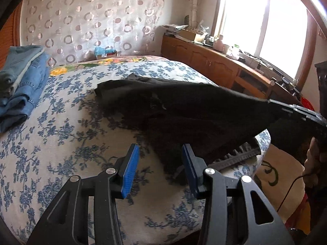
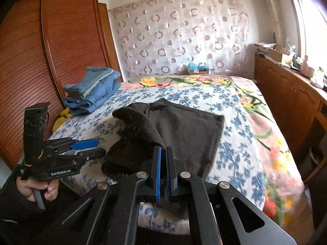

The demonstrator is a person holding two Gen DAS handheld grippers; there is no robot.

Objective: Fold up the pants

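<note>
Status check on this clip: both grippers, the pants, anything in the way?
Right gripper shut on black pants, lifting the near edge. Left gripper open, holding nothing. Folded jeans stacked far-left on bed, clear of fold.

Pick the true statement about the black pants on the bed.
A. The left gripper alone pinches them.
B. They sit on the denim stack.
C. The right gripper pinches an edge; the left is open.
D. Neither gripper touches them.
C: the right gripper is shut on an edge of the black pants, lifting it off the bed, while the left gripper is open with nothing between its pads.

Left gripper [image 1: 161,159] jaws apart, right gripper [image 2: 163,163] clamped tight
</note>
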